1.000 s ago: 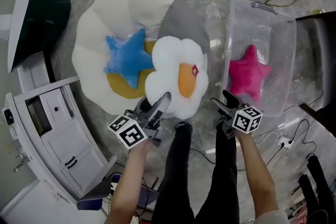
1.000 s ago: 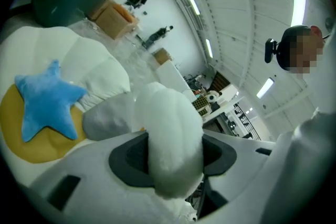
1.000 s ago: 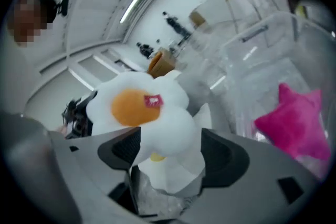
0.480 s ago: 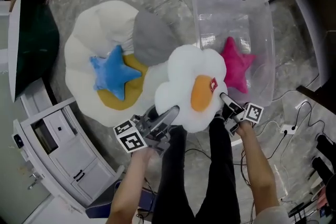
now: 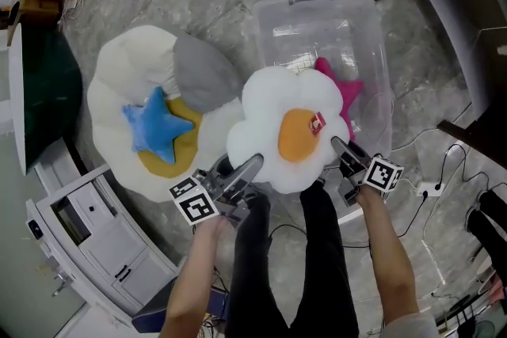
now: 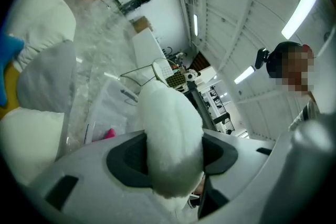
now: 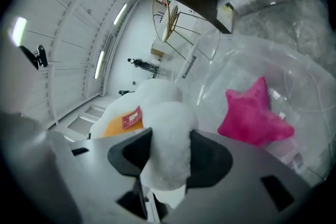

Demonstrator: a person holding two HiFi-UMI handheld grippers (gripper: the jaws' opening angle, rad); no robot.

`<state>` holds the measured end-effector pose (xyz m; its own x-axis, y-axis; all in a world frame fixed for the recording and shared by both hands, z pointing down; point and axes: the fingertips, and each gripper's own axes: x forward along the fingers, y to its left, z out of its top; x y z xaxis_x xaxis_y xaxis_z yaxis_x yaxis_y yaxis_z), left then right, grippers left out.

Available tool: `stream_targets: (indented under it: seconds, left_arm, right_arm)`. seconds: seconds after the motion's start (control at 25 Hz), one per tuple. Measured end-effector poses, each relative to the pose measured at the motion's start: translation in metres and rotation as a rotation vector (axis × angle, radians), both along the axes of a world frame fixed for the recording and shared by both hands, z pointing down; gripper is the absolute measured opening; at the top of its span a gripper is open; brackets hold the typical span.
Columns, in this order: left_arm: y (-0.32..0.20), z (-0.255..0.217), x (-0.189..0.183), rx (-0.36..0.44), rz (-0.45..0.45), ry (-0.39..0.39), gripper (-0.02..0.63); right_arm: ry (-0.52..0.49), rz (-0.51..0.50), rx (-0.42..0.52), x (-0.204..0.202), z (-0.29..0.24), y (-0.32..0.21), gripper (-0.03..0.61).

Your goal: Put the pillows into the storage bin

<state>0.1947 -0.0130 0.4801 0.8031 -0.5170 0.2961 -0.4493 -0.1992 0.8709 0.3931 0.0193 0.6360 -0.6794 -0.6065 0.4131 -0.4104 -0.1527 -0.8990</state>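
Observation:
A white flower-shaped pillow [image 5: 289, 131] with an orange centre hangs between my two grippers, over the near left rim of the clear storage bin [image 5: 317, 20]. My left gripper [image 5: 244, 170] is shut on its lower left petal [image 6: 170, 123]. My right gripper [image 5: 342, 148] has just been closing and now pinches a right petal [image 7: 160, 155] between its pads. A pink star pillow [image 5: 347, 91] lies inside the bin, partly hidden by the white one. A blue star pillow [image 5: 149, 123] and a grey pillow [image 5: 202, 75] rest on a big white floor cushion [image 5: 119, 67].
A white cabinet [image 5: 95, 233] stands at the lower left and a dark green object [image 5: 43, 99] at the left edge. A dark table [image 5: 475, 51] flanks the bin on the right. Cables and a plug [image 5: 428, 190] lie on the marble floor. The person's legs [image 5: 317, 249] are below.
The white pillow has travelled right from the floor cushion to the bin's edge, now covering part of the pink star. My right gripper, free before, has closed on the pillow's right petal.

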Motion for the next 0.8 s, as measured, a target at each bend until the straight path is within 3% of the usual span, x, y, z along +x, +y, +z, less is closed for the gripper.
stream_targets:
  seconds: [0.24,0.52,0.8]
  left_arm:
    - [-0.019,0.026,0.034,-0.048,-0.050,-0.028,0.233]
    - [-0.051,0.050,0.060,-0.102,-0.129,-0.074,0.264]
    - [-0.072,0.067,0.073,-0.129,-0.159,-0.177,0.282]
  right_arm:
    - [0.096,0.082,0.046,0.062,-0.022,-0.026,0.138]
    - [0.068,0.116,0.080,0.109,-0.050,-0.056,0.109]
    - [0.086,0.086,0.189,0.143,-0.084,-0.097,0.101]
